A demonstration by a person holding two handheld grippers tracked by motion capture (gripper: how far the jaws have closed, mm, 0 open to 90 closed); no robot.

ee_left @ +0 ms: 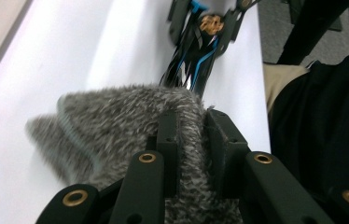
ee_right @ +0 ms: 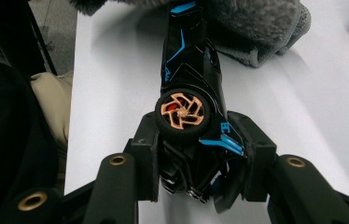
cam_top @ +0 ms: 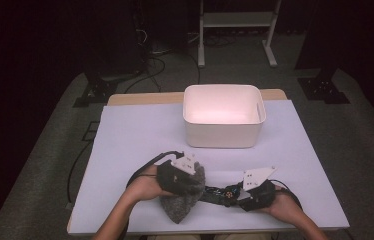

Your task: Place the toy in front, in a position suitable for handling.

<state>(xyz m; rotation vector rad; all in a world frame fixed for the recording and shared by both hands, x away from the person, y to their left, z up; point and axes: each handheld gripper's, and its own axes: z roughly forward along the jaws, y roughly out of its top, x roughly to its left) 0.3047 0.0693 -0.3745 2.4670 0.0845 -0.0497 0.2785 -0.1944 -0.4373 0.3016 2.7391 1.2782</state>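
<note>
A black toy car [ee_right: 189, 88] with blue trim and an orange wheel lies on its side between my two grippers near the table's front edge. My right gripper [ee_right: 193, 149] is shut on the car's rear end, its pads pressing both sides. The car [cam_top: 218, 192] reaches left into a fuzzy grey cloth pouch [cam_top: 182, 197]. My left gripper [ee_left: 192, 140] is shut on a fold of that grey pouch [ee_left: 116, 126]. In the left gripper view the car [ee_left: 200, 46] pokes out from behind the cloth, blurred. The car's front end is hidden by the pouch.
A white plastic bin [cam_top: 223, 116] stands beyond the grippers at the middle back of the white sheet [cam_top: 125, 135]. A person's forearms come in from the bottom edge. A white metal stand [cam_top: 235, 30] and dark tripod feet are on the floor beyond the table.
</note>
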